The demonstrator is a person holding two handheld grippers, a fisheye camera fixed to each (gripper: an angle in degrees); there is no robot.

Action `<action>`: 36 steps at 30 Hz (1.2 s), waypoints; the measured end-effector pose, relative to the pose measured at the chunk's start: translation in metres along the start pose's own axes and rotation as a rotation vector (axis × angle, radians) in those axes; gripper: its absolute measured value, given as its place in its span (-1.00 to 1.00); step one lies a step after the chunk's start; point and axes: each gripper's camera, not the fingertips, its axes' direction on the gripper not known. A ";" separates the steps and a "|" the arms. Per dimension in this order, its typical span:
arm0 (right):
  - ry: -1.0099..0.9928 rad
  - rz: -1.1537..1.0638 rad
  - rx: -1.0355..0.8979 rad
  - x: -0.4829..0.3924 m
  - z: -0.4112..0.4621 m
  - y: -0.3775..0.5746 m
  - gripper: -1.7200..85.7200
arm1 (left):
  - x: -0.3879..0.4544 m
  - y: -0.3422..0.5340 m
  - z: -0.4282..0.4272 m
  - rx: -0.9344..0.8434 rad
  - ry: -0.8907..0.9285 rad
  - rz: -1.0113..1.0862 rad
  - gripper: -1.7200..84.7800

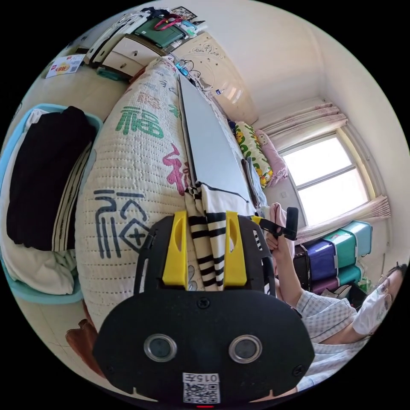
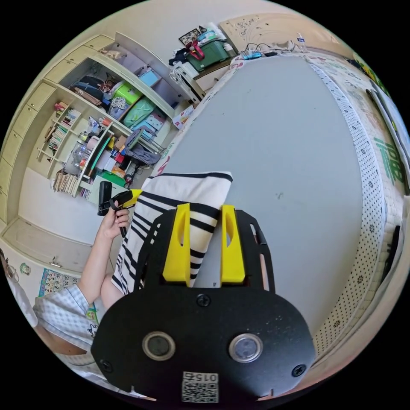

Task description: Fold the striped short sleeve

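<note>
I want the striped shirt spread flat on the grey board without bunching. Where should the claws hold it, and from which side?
Probably by the two corners of one edge. The striped shirt hangs off the near edge of the grey board, with fabric between the jaws of the left claw. Come from the near side and pull the edge taut.

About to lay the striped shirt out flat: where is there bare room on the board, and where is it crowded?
The grey board lies bare from the striped shirt at its near edge to the far end, bordered by the dotted quilt. Crowded: the cables at the far end, and the blue basket full of clothes beside the bed.
</note>
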 end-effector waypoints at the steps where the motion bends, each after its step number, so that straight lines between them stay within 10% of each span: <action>1: -0.021 0.005 0.005 0.013 0.002 0.002 -0.72 | 0.000 0.000 0.002 -0.005 0.010 -0.001 -0.69; 20: -0.130 -0.092 0.141 0.107 -0.057 0.076 -0.89 | 0.045 0.083 0.010 0.020 0.059 0.134 -0.90; 36: -0.271 -0.445 0.663 0.075 -0.420 0.329 -0.93 | 0.321 0.321 -0.035 0.265 0.002 0.752 -0.94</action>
